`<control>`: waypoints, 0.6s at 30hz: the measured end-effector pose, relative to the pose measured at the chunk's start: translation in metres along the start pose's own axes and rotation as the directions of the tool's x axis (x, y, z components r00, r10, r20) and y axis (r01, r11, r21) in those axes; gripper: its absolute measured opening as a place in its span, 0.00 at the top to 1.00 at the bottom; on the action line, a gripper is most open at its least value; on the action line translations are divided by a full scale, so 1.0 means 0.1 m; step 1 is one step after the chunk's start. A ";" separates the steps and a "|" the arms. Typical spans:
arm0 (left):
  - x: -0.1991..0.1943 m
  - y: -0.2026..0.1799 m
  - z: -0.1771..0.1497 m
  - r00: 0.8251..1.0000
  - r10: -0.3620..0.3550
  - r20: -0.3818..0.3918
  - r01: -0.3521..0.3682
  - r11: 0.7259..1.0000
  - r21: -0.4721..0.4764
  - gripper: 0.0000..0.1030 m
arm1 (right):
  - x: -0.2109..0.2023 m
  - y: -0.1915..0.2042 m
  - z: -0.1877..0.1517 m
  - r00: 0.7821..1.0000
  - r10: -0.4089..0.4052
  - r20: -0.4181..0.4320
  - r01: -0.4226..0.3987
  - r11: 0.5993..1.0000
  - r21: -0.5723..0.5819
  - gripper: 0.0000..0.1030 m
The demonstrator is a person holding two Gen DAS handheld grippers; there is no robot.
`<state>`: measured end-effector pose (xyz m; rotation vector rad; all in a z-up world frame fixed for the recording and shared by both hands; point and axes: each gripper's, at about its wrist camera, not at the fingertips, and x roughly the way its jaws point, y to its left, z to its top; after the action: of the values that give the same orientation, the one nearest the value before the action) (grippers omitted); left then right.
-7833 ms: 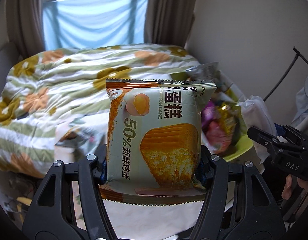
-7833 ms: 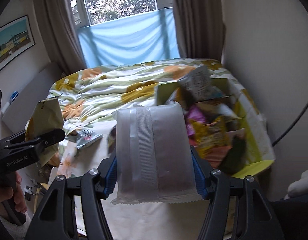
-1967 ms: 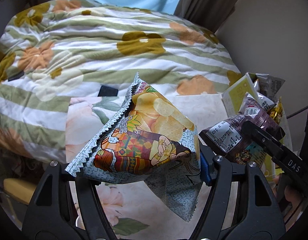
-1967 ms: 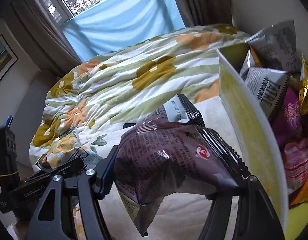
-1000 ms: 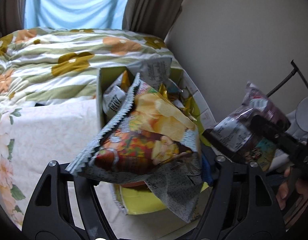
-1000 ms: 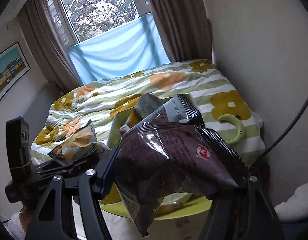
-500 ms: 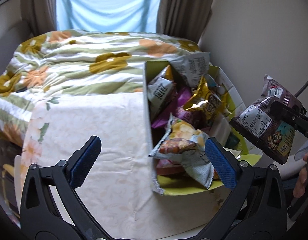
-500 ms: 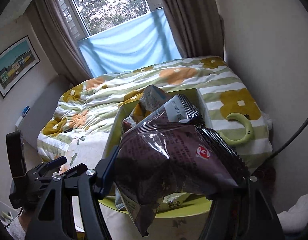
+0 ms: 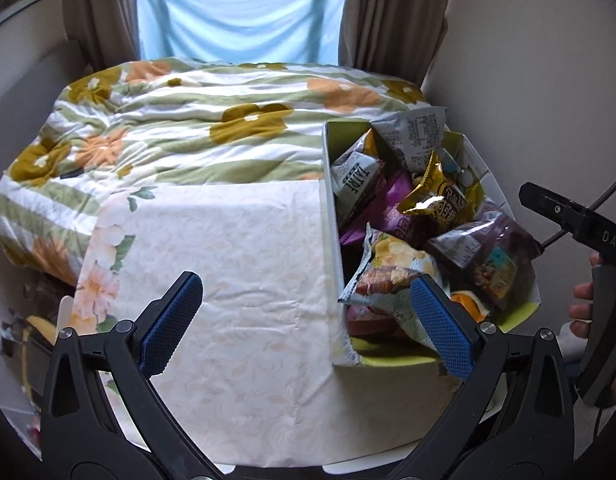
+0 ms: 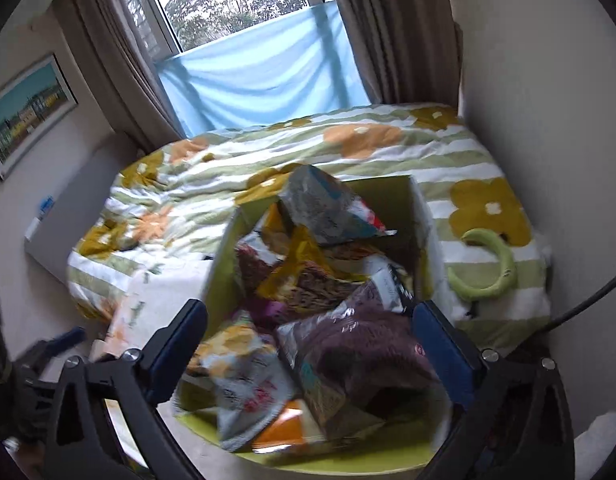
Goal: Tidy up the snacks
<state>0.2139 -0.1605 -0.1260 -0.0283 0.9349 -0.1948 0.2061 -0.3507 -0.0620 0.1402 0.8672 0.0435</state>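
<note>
A yellow-green box [image 9: 330, 216] full of snack bags stands on the right of a white floral cloth [image 9: 236, 264]. A potato chip bag [image 9: 387, 276] and a dark purple bag [image 9: 491, 252] lie on top of the pile at its near end. My left gripper [image 9: 308, 324] is open and empty above the cloth beside the box. My right gripper [image 10: 309, 346] is open and empty above the box [image 10: 222, 264], over the purple bag [image 10: 359, 356] and the chip bag [image 10: 240, 376]. The right gripper also shows at the right edge of the left wrist view [image 9: 575, 220].
A bed with a green, white and orange flowered quilt [image 9: 196, 128] lies behind the cloth. A green curved object [image 10: 487, 268] lies on the quilt right of the box. A wall is close on the right, a window with curtains behind.
The right gripper has opened and the purple bag now lies in the box next to the chip bag. The left gripper stays open and has drawn back a little.
</note>
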 end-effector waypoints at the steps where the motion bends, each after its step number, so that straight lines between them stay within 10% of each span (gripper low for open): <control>1: -0.01 0.00 -0.02 1.000 0.004 -0.001 -0.004 1.000 0.004 0.00 | -0.02 0.01 -0.03 1.000 -0.020 0.001 0.020 1.000 -0.018 0.01; 13: -0.74 0.29 -0.07 0.991 -0.013 0.133 0.005 0.998 0.063 0.00 | -0.68 0.51 -0.17 0.993 -0.034 0.110 0.037 0.999 -0.027 0.01; 18: -1.43 0.47 -0.07 0.961 0.028 0.274 -0.053 0.995 0.082 0.00 | -1.19 0.92 -0.22 0.981 -0.078 0.180 0.090 0.994 -0.060 0.01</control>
<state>0.1325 -0.0882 -0.0215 0.0458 0.6504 -0.1889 0.1138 -0.2683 0.0272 0.0423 0.6919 -0.0183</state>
